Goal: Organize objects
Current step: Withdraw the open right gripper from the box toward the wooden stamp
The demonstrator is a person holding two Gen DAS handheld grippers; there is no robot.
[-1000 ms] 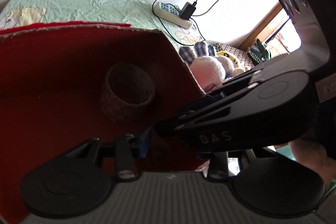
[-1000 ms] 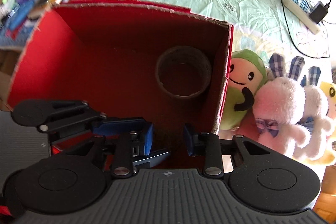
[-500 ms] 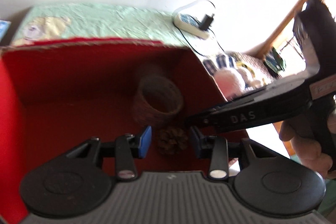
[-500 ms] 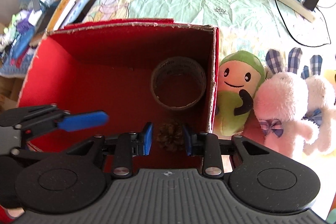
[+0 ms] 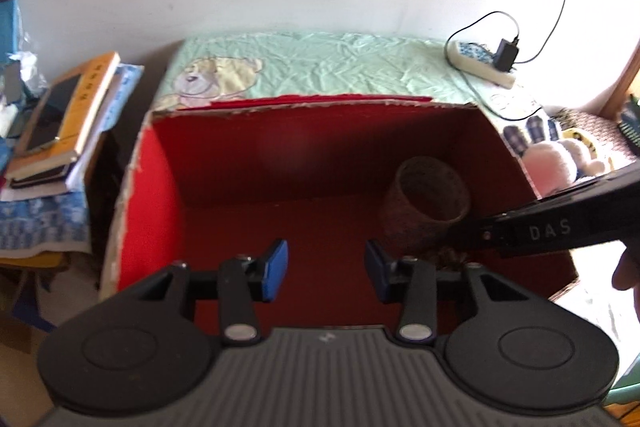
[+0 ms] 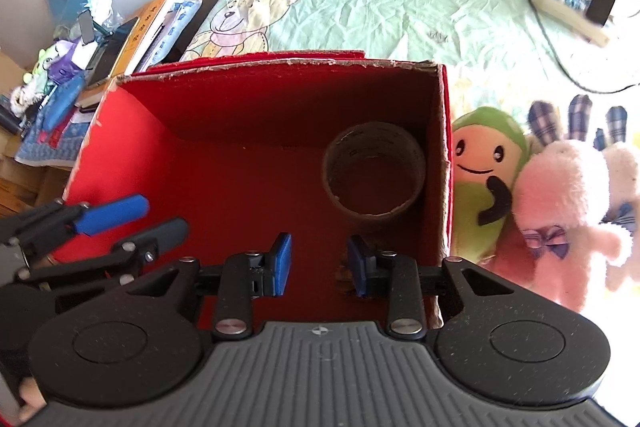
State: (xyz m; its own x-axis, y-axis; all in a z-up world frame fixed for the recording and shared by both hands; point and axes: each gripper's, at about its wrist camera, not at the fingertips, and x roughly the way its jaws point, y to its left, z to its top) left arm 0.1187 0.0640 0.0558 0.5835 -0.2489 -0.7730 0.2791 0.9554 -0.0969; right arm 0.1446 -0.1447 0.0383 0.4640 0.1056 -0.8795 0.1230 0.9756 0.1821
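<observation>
A red cardboard box [image 5: 320, 105] stands open on the bed. Inside, at its right, a brown woven cup [image 5: 428, 199] stands upright [image 6: 374, 175]. A pine cone [image 5: 452, 259] lies on the box floor in front of the cup, half hidden behind the fingers [image 6: 343, 271]. My left gripper [image 5: 326, 269] hangs over the box floor with its jaws opening and nothing between them. My right gripper [image 6: 320, 269] is over the near right part, its jaws easing apart, and its pads do not touch the cone. The left gripper [image 6: 158, 217] shows at that view's left.
Plush toys, a green one [image 6: 484, 163] and a pink rabbit [image 6: 560, 187], lean against the box's right wall outside. A power strip [image 5: 480, 67] with a cable lies on the green sheet behind. Stacked books [image 5: 68, 107] sit left of the bed. A hand [image 5: 624, 275] shows at right.
The left gripper has lifted and swung left, out from under the right gripper, with its jaws wider. The pine cone has appeared on the box floor and now sits by the right fingers.
</observation>
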